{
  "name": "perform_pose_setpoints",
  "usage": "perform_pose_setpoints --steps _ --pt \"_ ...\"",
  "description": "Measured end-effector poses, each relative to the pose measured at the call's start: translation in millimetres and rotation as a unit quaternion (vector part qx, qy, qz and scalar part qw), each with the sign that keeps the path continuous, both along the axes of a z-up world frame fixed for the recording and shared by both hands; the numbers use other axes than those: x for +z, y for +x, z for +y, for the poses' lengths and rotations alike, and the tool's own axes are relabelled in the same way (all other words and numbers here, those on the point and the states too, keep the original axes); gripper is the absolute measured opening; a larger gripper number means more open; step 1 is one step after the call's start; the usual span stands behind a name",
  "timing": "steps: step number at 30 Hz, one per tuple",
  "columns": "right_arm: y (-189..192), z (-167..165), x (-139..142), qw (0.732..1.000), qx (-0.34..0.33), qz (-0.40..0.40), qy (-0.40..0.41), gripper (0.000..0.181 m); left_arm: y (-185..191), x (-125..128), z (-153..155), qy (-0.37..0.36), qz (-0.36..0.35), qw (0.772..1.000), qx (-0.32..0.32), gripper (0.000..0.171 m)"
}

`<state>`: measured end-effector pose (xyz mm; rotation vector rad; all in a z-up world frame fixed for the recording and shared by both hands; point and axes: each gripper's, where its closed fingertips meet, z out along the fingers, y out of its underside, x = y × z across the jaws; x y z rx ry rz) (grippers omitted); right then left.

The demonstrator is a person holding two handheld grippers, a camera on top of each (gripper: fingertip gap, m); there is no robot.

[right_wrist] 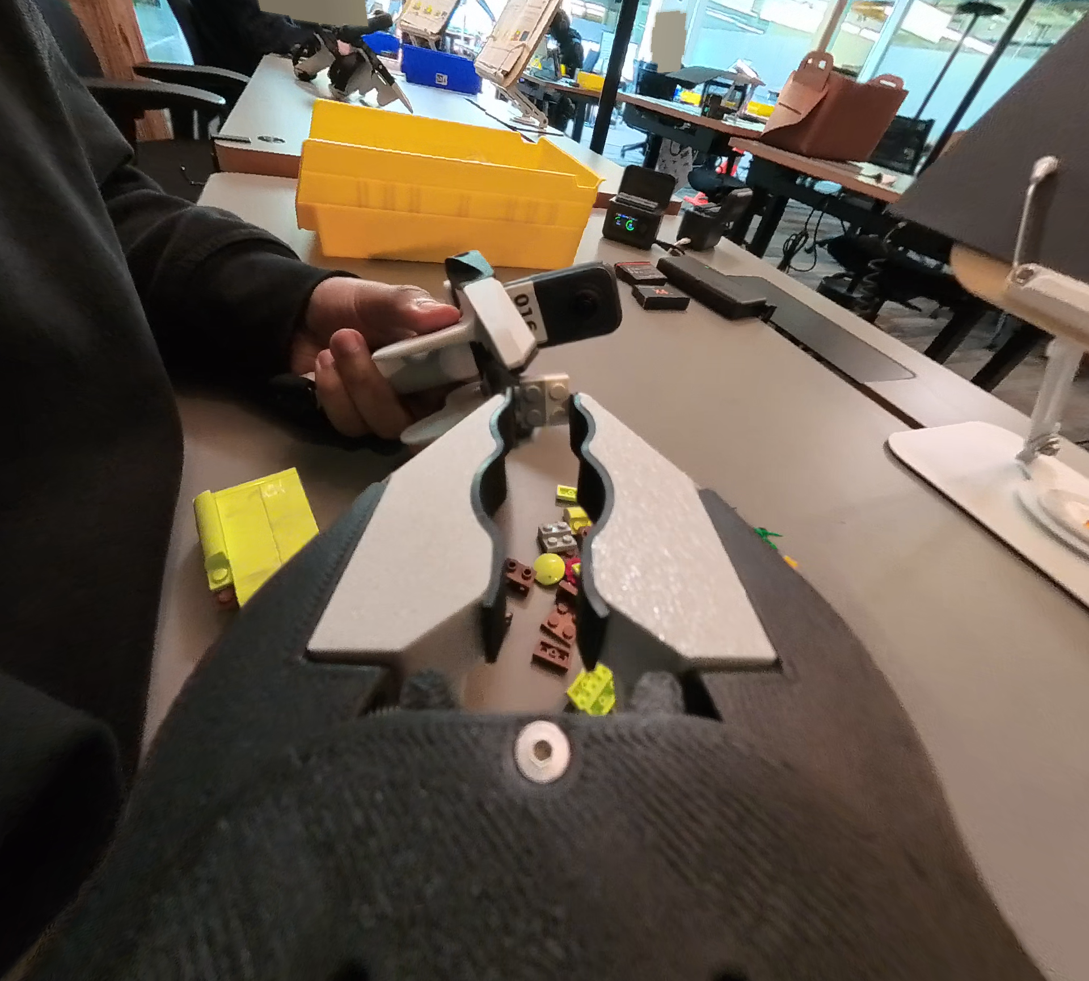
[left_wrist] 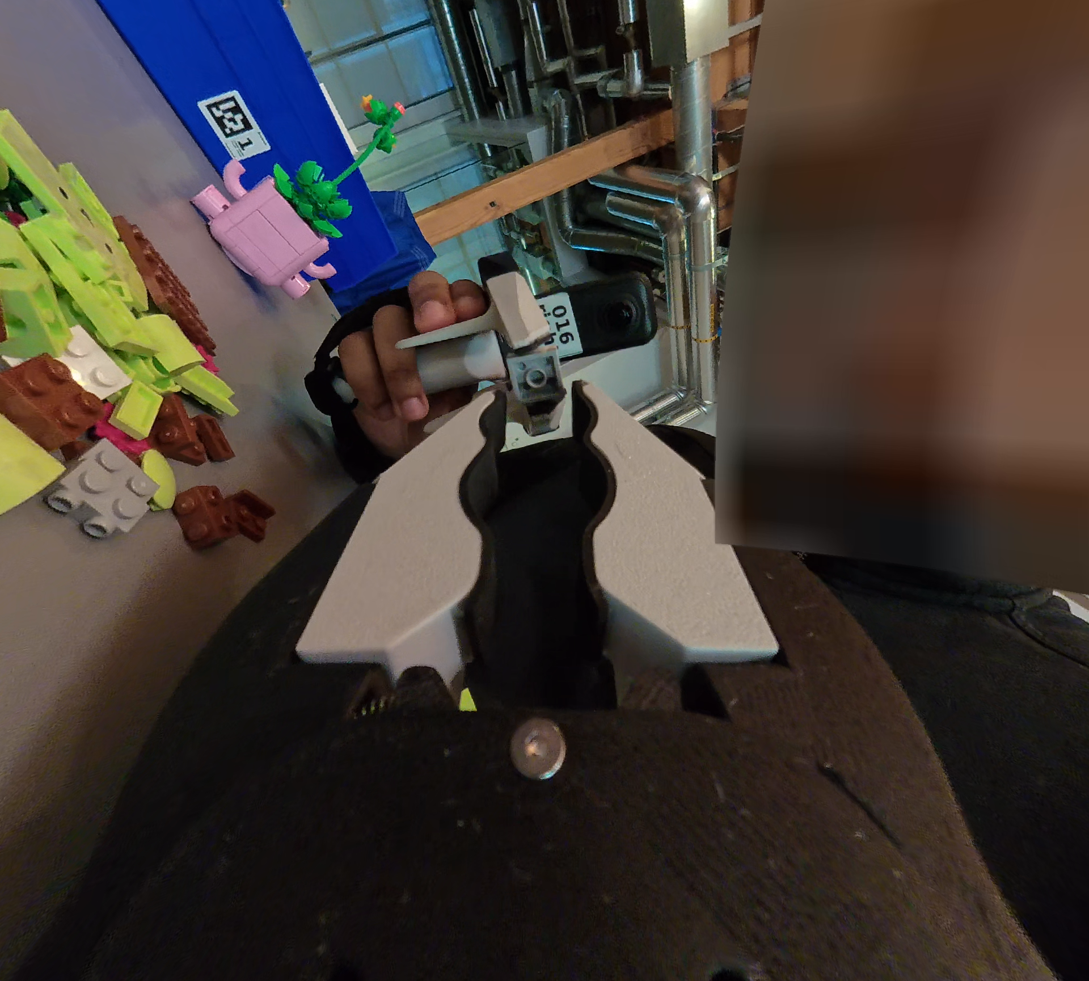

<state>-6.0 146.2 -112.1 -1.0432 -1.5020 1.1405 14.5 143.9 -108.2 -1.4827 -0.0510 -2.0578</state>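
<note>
Near: right gripper (right_wrist: 539, 413) jaws clamped on grey brick (right_wrist: 545, 398), above loose bricks (right_wrist: 557, 628) on worktop (right_wrist: 736, 451). Left gripper (left_wrist: 536, 401) tips meet the same brick; its hold I cannot tell. I judge slow, aligned wrists are best. Far: 1 yellow bin (right_wrist: 442, 186).

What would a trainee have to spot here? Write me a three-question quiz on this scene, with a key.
1. True or false: the pink brick-built pot has a green plant growing out of it.
2. What sits between the tips of the right claw? A) a grey studded brick B) a brown plate C) a lime dome
3. What colour is the bin on the table beyond the person's hand?

Key: 1 true; 2 A; 3 yellow.
</note>
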Motion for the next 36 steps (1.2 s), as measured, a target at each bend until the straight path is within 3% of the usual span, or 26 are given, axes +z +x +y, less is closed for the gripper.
perform_pose_setpoints --steps 3,6,10,13,17,19,21,24,26,28,32,36 --pt "0 3 -4 1.000 -0.001 -0.017 -0.023 0.016 -1 -5 1 0.004 0.033 0.999 0.004 0.012" --pt "-3 5 -18 0.998 -0.007 -0.057 -0.030 0.016 -17 -15 11 0.007 0.113 0.992 0.052 0.012" --pt "-3 -23 -69 0.972 0.059 -0.215 -0.076 0.017 -58 -20 25 0.047 0.240 0.958 0.153 0.014" --pt "-1 -29 -101 0.954 0.042 -0.296 -0.017 0.017 -73 -21 28 0.068 0.297 0.934 0.188 0.013" --pt "-7 -29 -102 0.956 0.026 -0.293 -0.002 0.019 -73 -24 26 0.087 0.344 0.915 0.191 0.012" --pt "-7 -26 -102 0.955 0.021 -0.296 -0.014 0.035 -70 -28 26 0.094 0.367 0.906 0.186 0.012" --pt "-7 -26 -99 0.956 0.027 -0.290 -0.031 0.036 -67 -33 25 0.101 0.396 0.895 0.180 0.013" --pt "-5 -26 -94 0.957 0.035 -0.282 -0.056 0.036 -64 -47 23 0.131 0.487 0.847 0.167 0.009" --pt "-3 -24 -95 0.954 0.033 -0.290 -0.069 0.036 -57 -60 16 0.166 0.557 0.803 0.133 0.007" --pt "-2 -23 -96 0.952 0.034 -0.294 -0.076 0.036 -42 -74 2 0.204 0.597 0.772 0.079 0.012" --pt "2 -20 -92 0.955 0.045 -0.282 -0.075 0.033 -25 -97 -21 0.237 0.637 0.733 0.023 0.034" --pt "3 -21 -95 0.951 0.053 -0.294 -0.076 0.029 -22 -103 -22 0.245 0.665 0.705 0.029 0.035"
